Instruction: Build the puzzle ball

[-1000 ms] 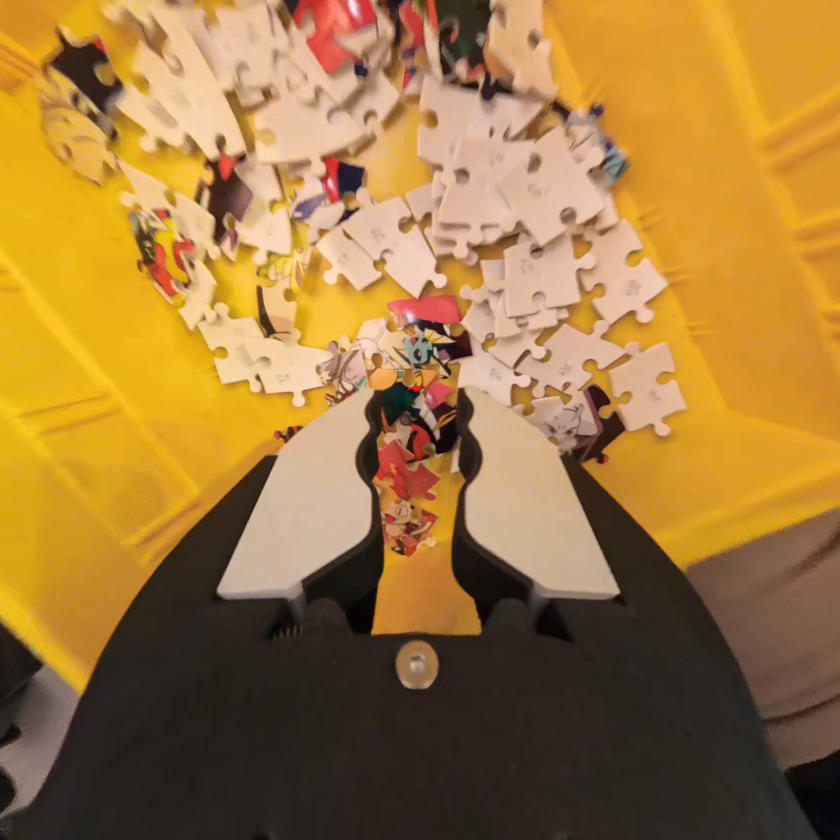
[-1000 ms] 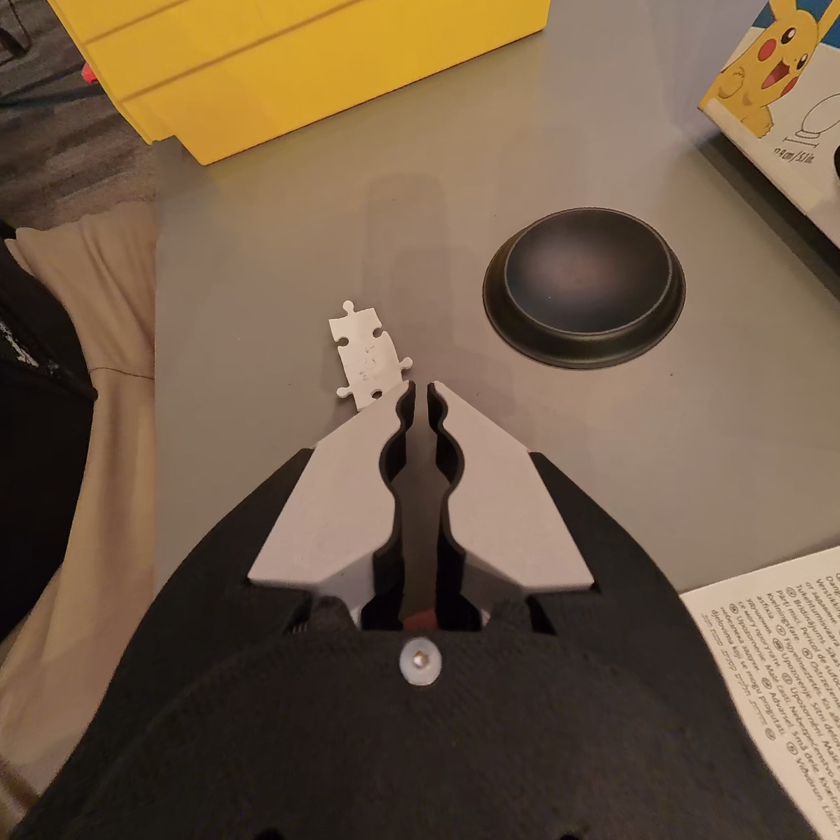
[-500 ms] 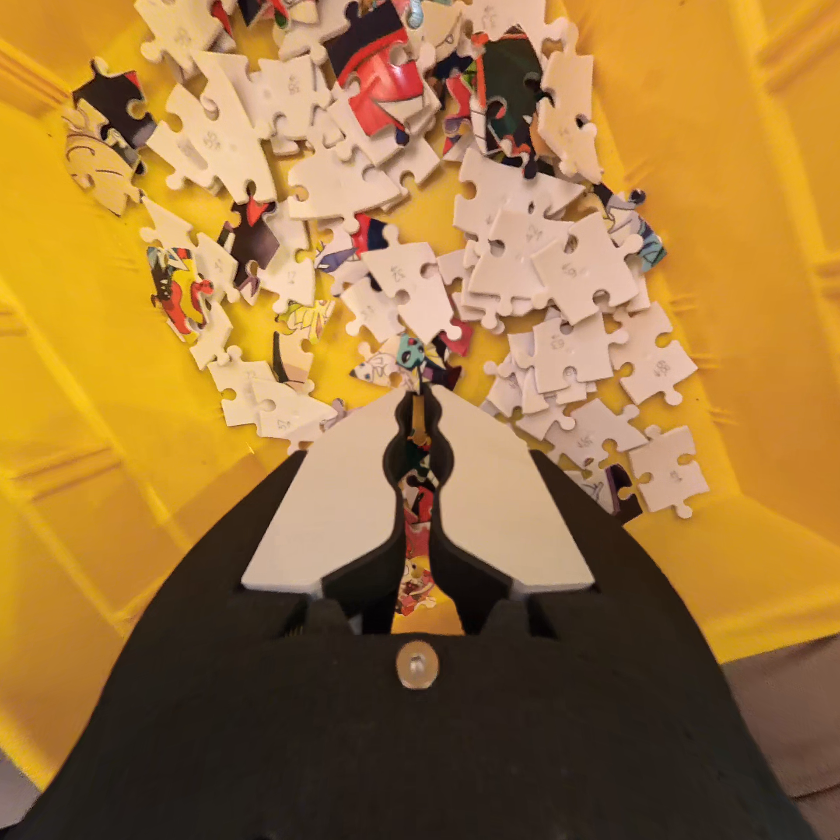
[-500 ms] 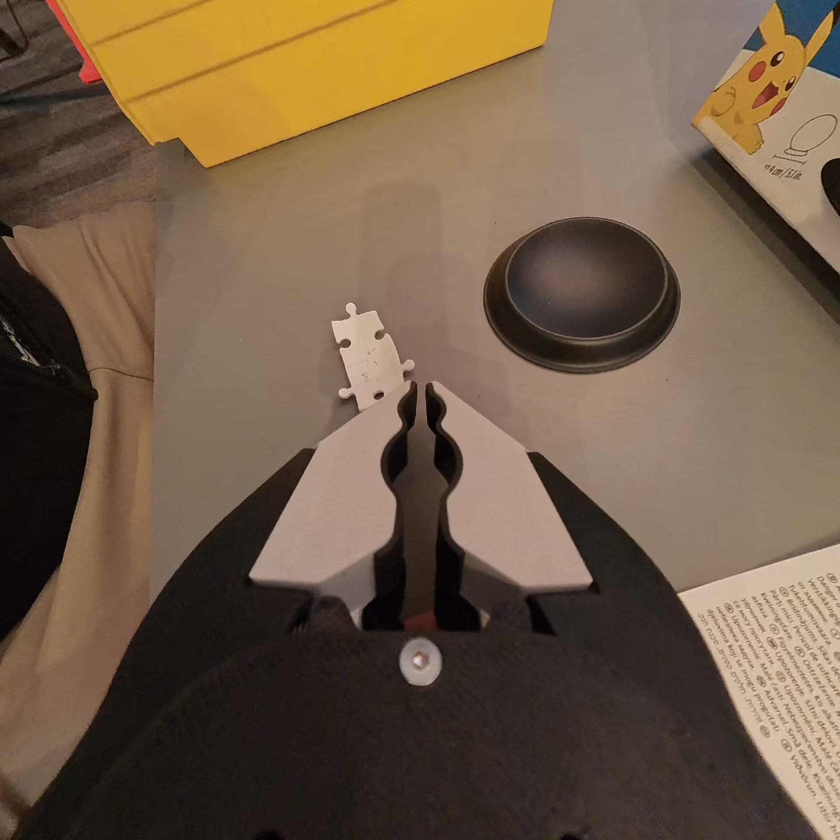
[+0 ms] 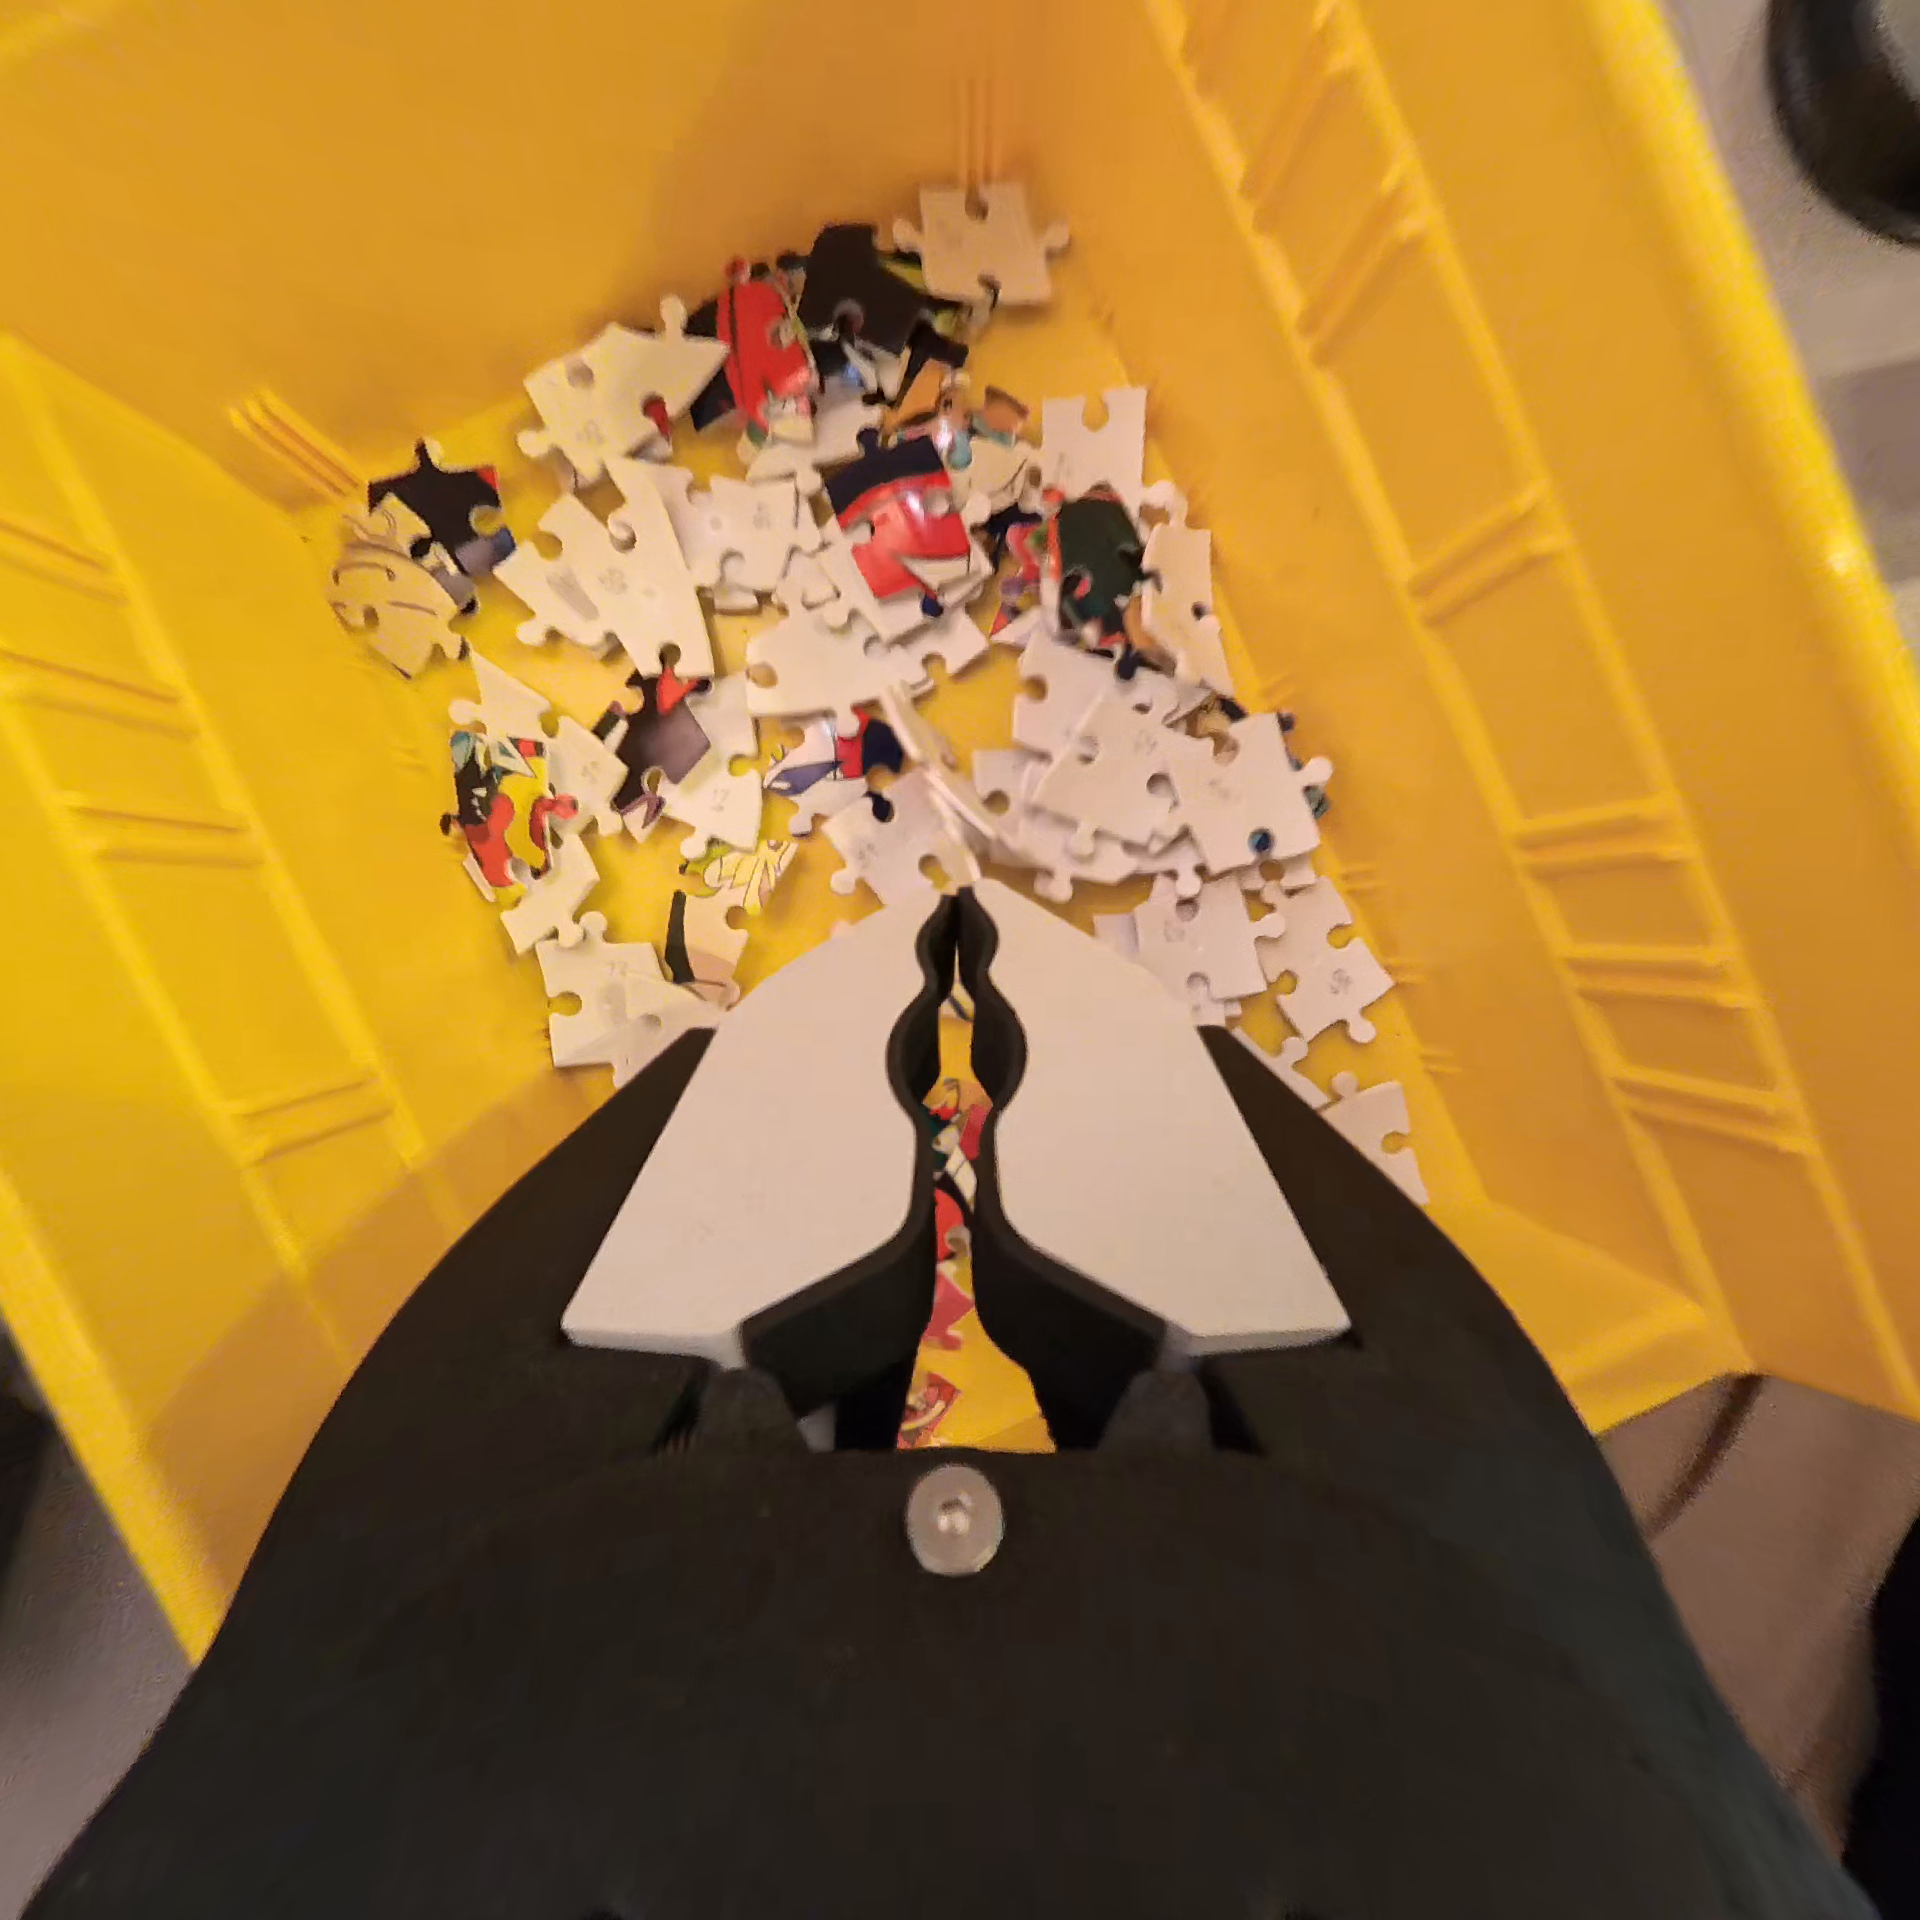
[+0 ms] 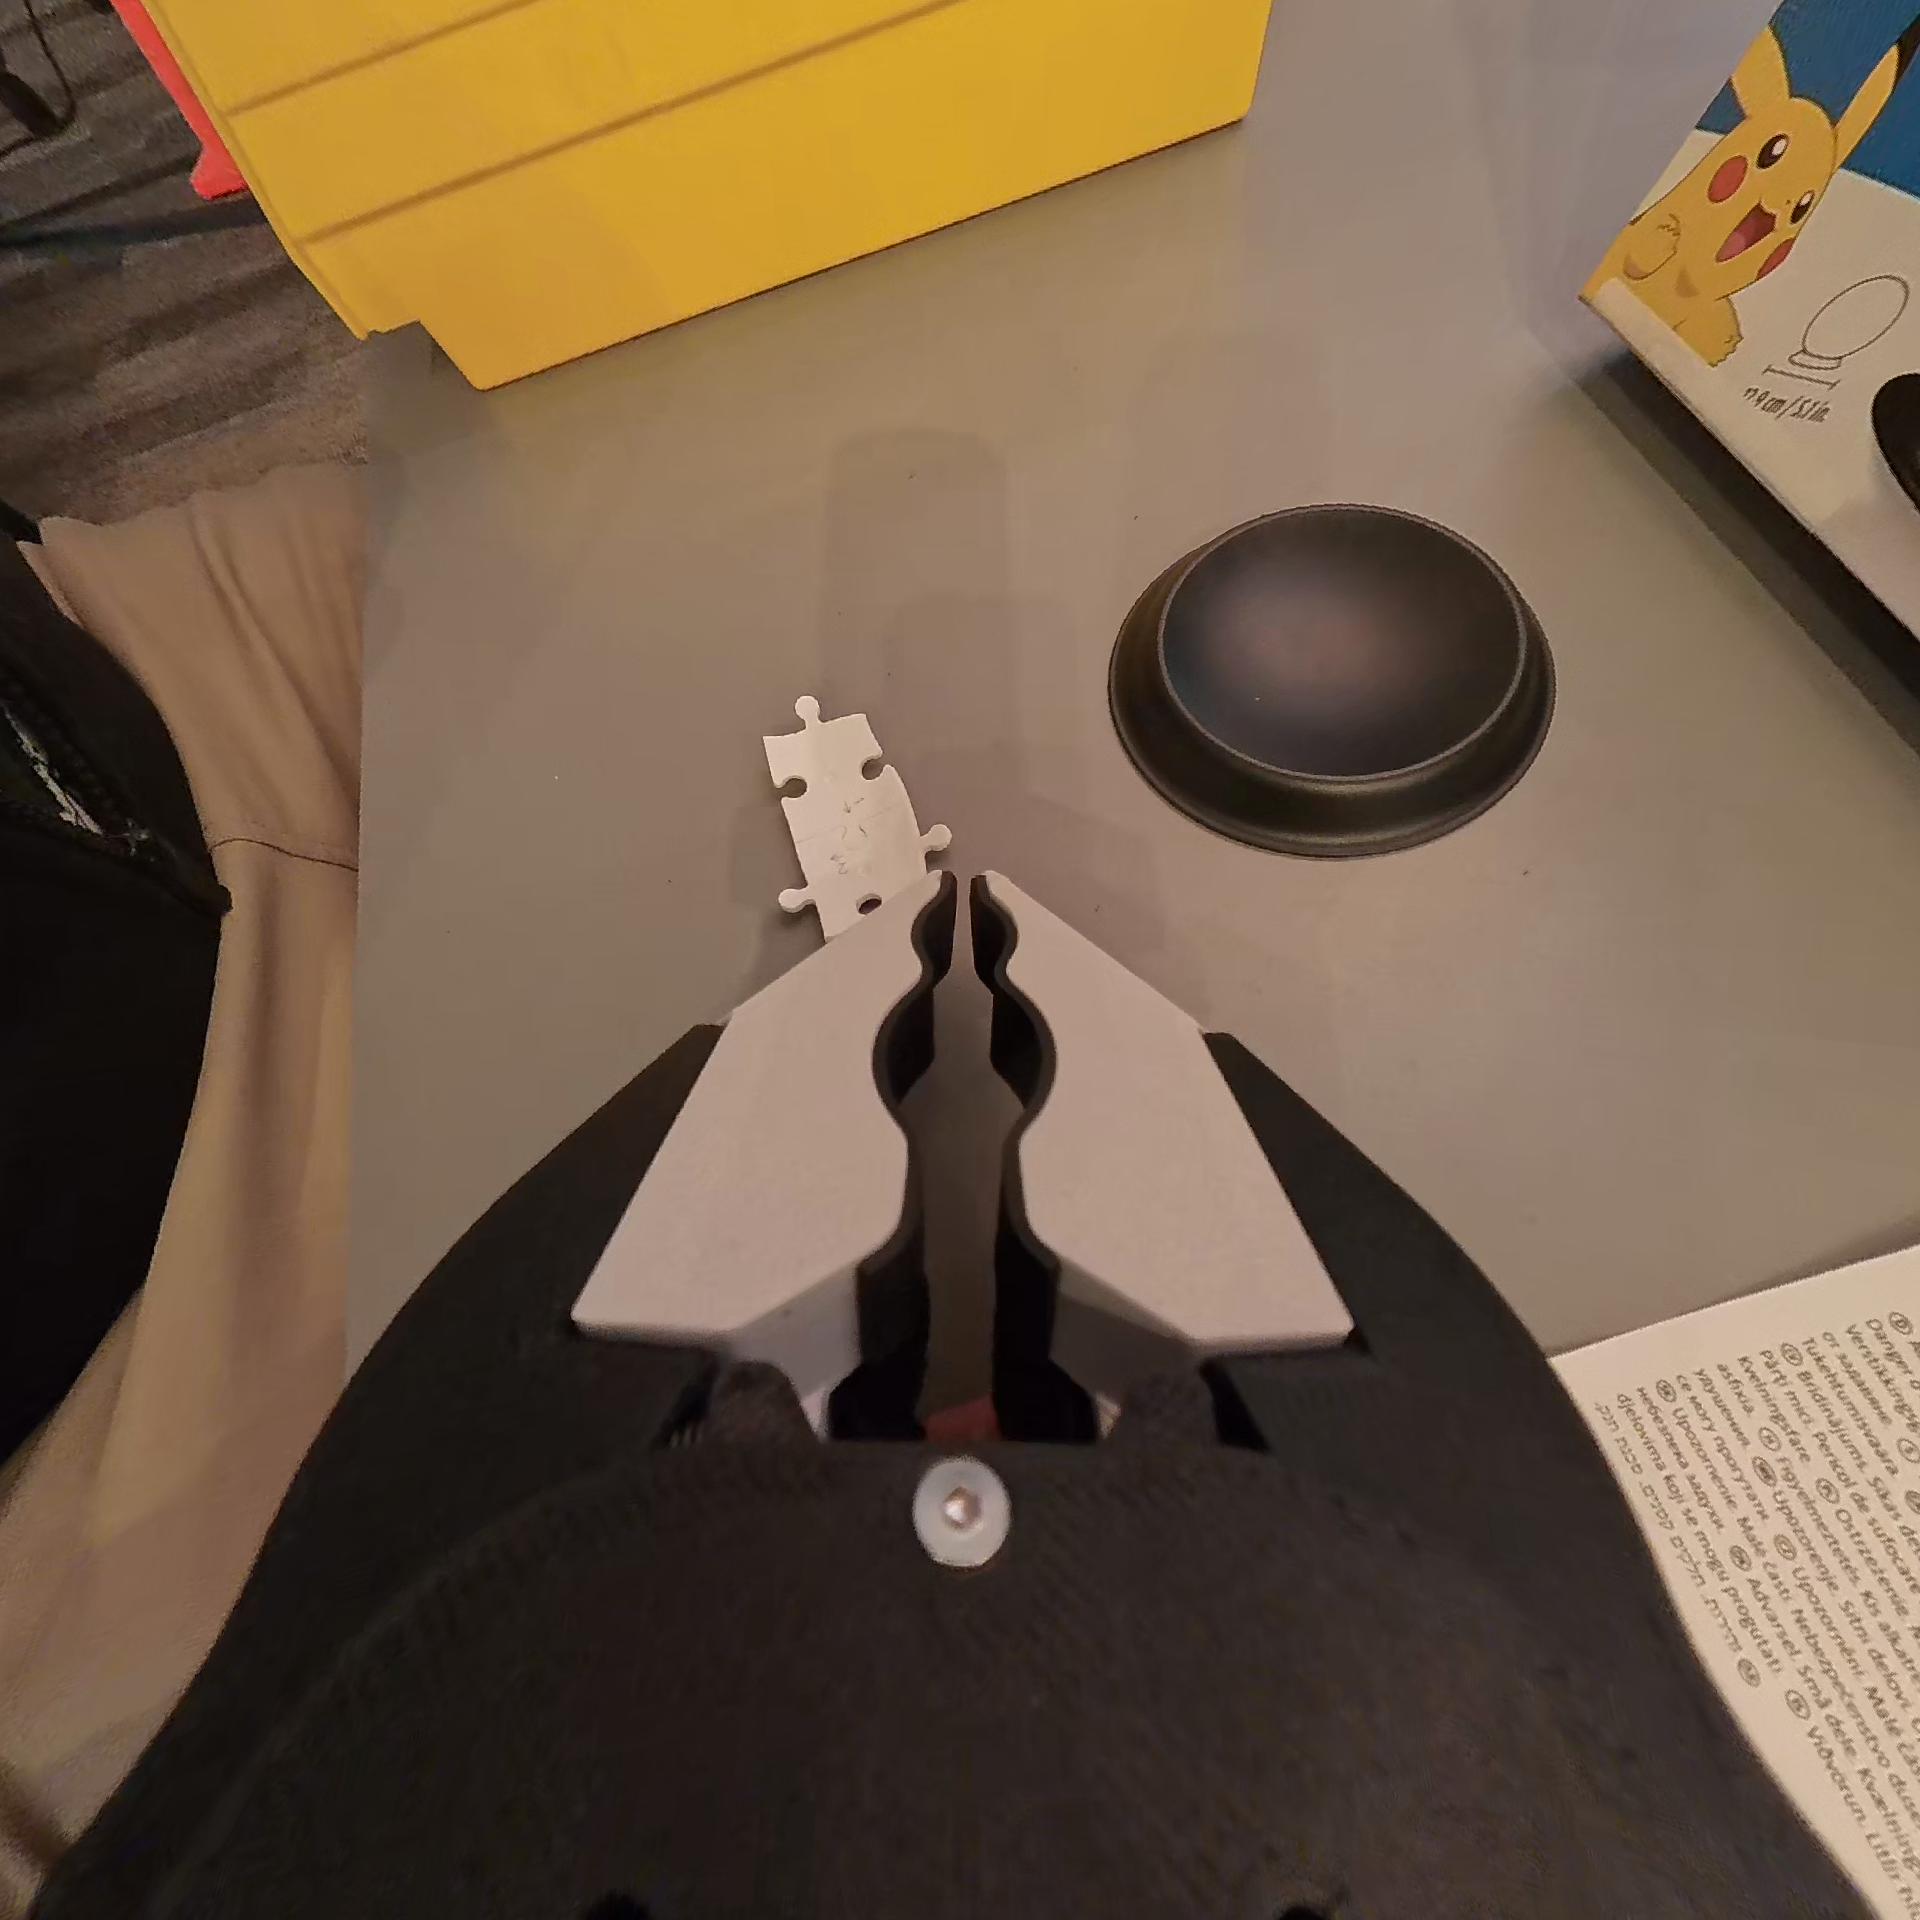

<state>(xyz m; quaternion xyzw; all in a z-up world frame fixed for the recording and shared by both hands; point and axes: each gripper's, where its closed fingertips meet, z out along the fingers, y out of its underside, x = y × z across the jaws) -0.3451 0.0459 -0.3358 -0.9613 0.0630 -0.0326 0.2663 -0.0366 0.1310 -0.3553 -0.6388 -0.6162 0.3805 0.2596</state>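
Observation:
In the left wrist view my left gripper [image 5: 956, 904] is raised inside the yellow bin [image 5: 1455, 520], above a heap of loose puzzle pieces [image 5: 1143, 748]. It is shut on a puzzle piece [image 5: 931, 785] that sticks out ahead of the tips, seen edge-on and blurred. Its colour print shows between the fingers. In the right wrist view my right gripper [image 6: 961, 883] hovers low over the grey table [image 6: 623, 520], shut, and only table shows in the slit between its pads. A short white strip of joined pieces [image 6: 842, 821] lies face down beside its left fingertip.
A black round stand [image 6: 1330, 686] sits on the table to the right of the strip. The yellow bin [image 6: 727, 156] stands at the far left. A puzzle box [image 6: 1766, 208] is at the far right and a printed leaflet [image 6: 1787, 1507] at the near right. A person's beige trouser leg [image 6: 208, 831] borders the table's left edge. Left tips to right tips: about 35 cm.
My left gripper closed on a coloured piece lying in the bin and lifted it away from the heap. My right gripper stayed nearly still beside the white strip.

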